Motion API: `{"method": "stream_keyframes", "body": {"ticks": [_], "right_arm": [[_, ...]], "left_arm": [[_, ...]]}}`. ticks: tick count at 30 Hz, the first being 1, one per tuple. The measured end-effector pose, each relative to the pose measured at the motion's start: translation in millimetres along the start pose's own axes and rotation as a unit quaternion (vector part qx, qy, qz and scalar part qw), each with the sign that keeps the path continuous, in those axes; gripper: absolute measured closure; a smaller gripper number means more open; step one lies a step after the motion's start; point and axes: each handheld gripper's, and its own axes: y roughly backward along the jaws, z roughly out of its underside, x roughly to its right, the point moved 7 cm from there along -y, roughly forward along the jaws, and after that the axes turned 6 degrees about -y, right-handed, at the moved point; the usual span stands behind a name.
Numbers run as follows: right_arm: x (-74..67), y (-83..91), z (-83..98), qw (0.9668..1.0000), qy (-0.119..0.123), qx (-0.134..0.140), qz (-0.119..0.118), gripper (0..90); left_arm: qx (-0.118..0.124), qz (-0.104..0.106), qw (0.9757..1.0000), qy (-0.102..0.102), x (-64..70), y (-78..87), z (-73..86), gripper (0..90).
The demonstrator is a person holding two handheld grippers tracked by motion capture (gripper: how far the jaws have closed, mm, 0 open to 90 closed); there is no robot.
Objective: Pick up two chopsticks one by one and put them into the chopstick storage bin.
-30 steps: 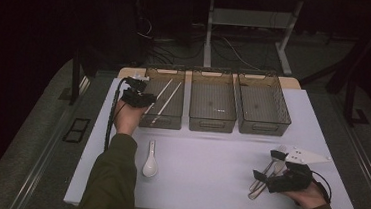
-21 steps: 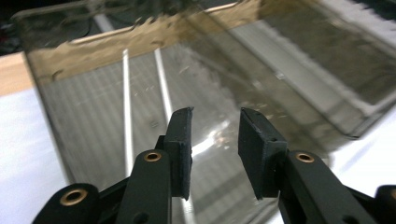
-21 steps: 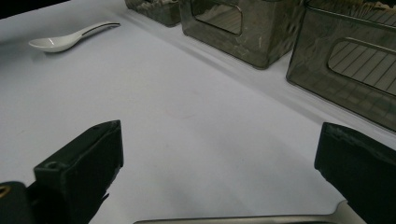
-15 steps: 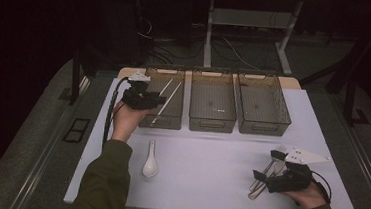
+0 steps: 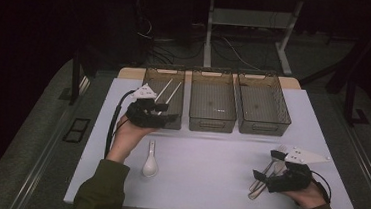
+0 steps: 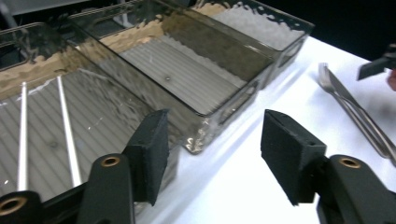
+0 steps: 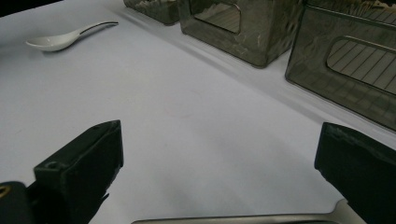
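At a white-covered table (image 5: 207, 186), a person works with a hand-held gripper in each hand before a row of three clear plastic bins. The left gripper (image 5: 165, 117) hangs over the near end of the leftmost bin (image 5: 150, 79), where two slim metal chopsticks (image 5: 170, 91) lie side by side on the ribbed floor. Its jaws have just been opening and now stand apart with nothing between them; in the left gripper view the two black pads (image 6: 152, 151) frame bare bin wall and tablecloth, the chopsticks (image 6: 65, 128) lying to their left.

The right gripper (image 5: 260, 176) rests low near the table's front right corner, its jaws spread wide and empty in the right gripper view. Silver cutlery (image 5: 267, 172), a fork among it, lies on the cloth just beneath and beside the jaws; from above it is hard to say whether they touch it.

A white ceramic spoon (image 5: 150, 163) sits on the cloth near the left forearm, bowl toward the person. The middle bin (image 5: 212, 117) and right bin (image 5: 287, 115) stand just beside the first.
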Motion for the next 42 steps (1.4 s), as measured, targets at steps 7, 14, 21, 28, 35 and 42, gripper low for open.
{"method": "stream_keyframes", "body": {"ticks": [7, 14, 21, 28, 35, 42], "right_arm": [[-0.1, 0.1, -0.1, 1.0000, 0.002, 0.000, 0.000, 1.4], [-0.9, 1.1, -0.5, 1.0000, 0.001, 0.002, -0.002, 1.4], [-1.0, 1.7, -0.7, 1.0000, 0.003, 0.004, -0.002, 1.4], [-1.3, 1.6, -0.7, 1.0000, 0.003, 0.003, -0.002, 1.4], [-1.3, 1.5, -0.6, 1.0000, 0.004, 0.003, -0.002, 1.4], [-1.3, 1.3, -0.4, 1.0000, 0.003, 0.003, -0.001, 1.4]], "left_arm": [[-0.004, 0.003, 0.9999, -0.010, 17.5, 3.8, 13.8, 33.8], [0.002, 0.000, 1.0000, -0.009, 30.1, 12.5, 27.0, 28.5], [-0.003, -0.009, 0.9998, -0.017, 40.2, 18.1, 42.2, 26.3], [-0.009, -0.010, 0.9997, -0.019, 43.5, 21.2, 54.9, 26.7], [-0.031, -0.017, 0.9992, -0.020, 37.4, 18.2, 73.7, 39.1], [-0.066, -0.036, 0.9970, -0.015, 22.7, 12.4, 90.1, 73.7]]}}
